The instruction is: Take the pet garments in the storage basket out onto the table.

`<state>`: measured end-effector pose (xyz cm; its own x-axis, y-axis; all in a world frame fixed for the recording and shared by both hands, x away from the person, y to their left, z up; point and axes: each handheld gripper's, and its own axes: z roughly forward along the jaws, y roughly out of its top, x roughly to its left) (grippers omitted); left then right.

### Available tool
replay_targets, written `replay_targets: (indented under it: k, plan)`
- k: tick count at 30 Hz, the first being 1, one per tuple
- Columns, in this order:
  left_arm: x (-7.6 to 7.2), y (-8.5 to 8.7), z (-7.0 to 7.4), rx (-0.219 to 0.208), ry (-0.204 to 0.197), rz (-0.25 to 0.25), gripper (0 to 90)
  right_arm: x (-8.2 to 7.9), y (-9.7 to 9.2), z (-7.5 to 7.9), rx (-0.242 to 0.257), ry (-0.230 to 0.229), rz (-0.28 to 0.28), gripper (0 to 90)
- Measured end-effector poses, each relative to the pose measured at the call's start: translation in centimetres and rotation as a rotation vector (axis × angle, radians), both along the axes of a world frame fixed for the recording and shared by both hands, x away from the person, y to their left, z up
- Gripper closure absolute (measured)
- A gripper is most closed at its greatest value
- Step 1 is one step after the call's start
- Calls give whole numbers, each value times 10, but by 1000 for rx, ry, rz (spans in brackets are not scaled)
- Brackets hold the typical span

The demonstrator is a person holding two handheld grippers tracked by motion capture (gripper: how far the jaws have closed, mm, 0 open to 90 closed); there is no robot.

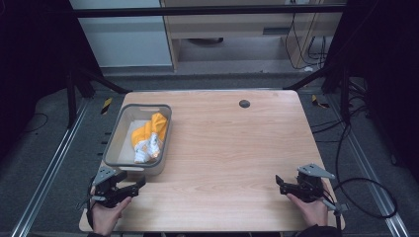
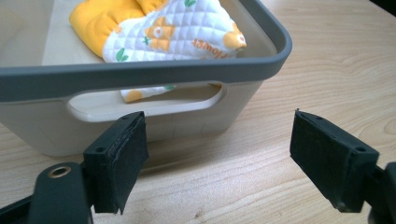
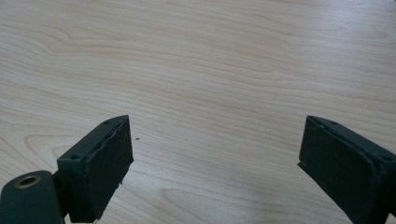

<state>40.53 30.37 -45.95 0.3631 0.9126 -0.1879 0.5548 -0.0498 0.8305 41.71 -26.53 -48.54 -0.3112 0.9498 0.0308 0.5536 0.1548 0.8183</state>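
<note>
- Big wooden table (image 1: 227, 163), pale and bare in the middle, under both grippers.
- Grey bin (image 1: 114, 143) with a darker rim, sitting on the table just ahead of the left gripper, near its jaws but not touching them. Well apart from the right gripper, far off to its left.
- Handle hole (image 2: 144, 100) cut in the bin's near wall, right in front of the left gripper's jaws.
- Soft yellow and white cloth (image 1: 148, 137), bunched up inside the bin, beyond the left gripper. Quilted, with small orange and green pictures on the white part.
- Left gripper (image 1: 139, 183), held in the left hand (image 1: 106, 215) at the near left corner of the table. Jaws wide apart, nothing between them but table.
- Right gripper (image 1: 279, 183), held in the right hand (image 1: 312, 210) at the near right side. Jaws wide apart too, holding nothing, bare wood ahead of them.
- Small dark round spot (image 1: 244, 103) on the far part of the table, well ahead of both grippers.
</note>
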Motion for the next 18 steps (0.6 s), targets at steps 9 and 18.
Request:
replay_targets:
  k: [9, 18]
  plan:
    - [-3, 0, 10, -2, -57, 17, 193, 0, 0, -1, -14, 2, -4, 96]
    - [-3, -2, 20, 5, -73, 14, 193, 1, 1, -1, -21, 9, -4, 95]
